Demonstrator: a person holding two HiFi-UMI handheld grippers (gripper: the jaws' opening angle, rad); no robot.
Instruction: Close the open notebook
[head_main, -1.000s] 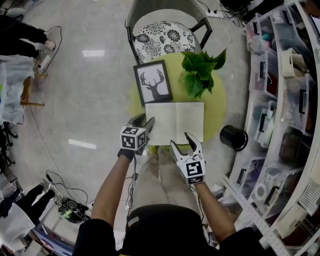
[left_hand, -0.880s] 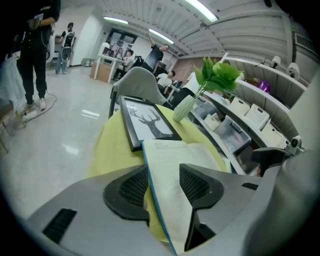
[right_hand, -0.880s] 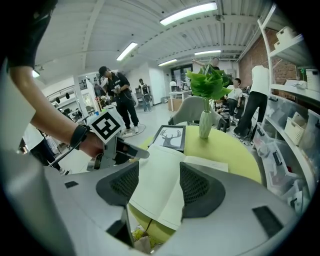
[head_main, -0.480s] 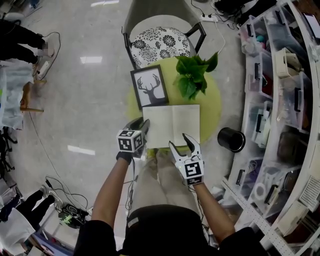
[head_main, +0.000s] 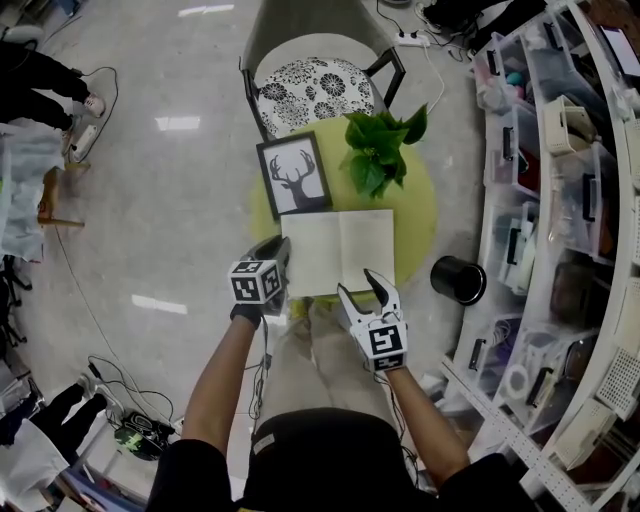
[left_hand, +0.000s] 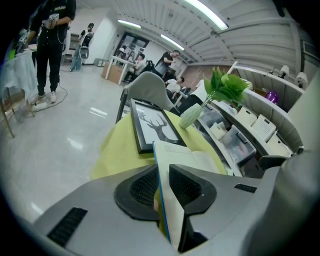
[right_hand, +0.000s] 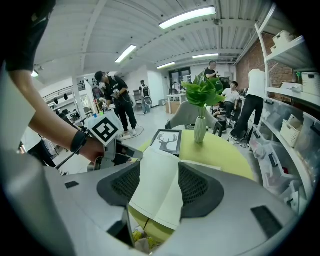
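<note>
The open notebook (head_main: 340, 250) lies with cream pages up on a round yellow-green table (head_main: 415, 215). My left gripper (head_main: 279, 252) is at its left edge. In the left gripper view the blue-edged left cover (left_hand: 161, 200) stands edge-on between the pads, and the left gripper (left_hand: 162, 187) has just been closing and is shut on it. My right gripper (head_main: 366, 286) hovers at the notebook's near edge, jaws wide apart. In the right gripper view the pages (right_hand: 155, 195) show past the right gripper (right_hand: 159, 187), untouched.
A framed deer picture (head_main: 295, 175) and a potted green plant (head_main: 378, 150) sit behind the notebook. A patterned chair (head_main: 315, 85) stands beyond the table, a black bin (head_main: 458, 280) on the floor at right. Shelves with plastic boxes (head_main: 560, 200) line the right side.
The left gripper's jaws have closed onto the notebook's left edge. The right gripper has stayed open at the near edge. Both hands have barely shifted.
</note>
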